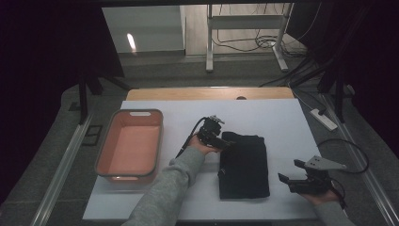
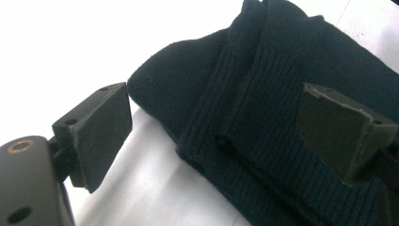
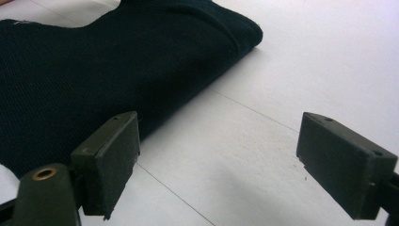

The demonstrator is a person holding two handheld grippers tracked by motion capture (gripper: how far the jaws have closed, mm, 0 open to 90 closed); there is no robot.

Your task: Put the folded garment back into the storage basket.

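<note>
A folded black knitted garment (image 1: 244, 165) lies on the white table cover, in the middle. My left gripper (image 1: 224, 140) is at the garment's far left corner and stands open; in the left gripper view its jaws straddle the ribbed edge of the garment (image 2: 244, 117), one jaw over the cloth, one over bare table. My right gripper (image 1: 291, 172) rests low to the right of the garment, open, with nothing between its jaws. The right gripper view shows the garment (image 3: 94, 70) just beyond its left jaw.
An empty pink tub (image 1: 131, 145) stands at the left of the white cover (image 1: 277, 117). A wooden table edge (image 1: 207, 93) runs along the far side. A cable (image 1: 348, 150) loops at the right, beyond the cover's edge.
</note>
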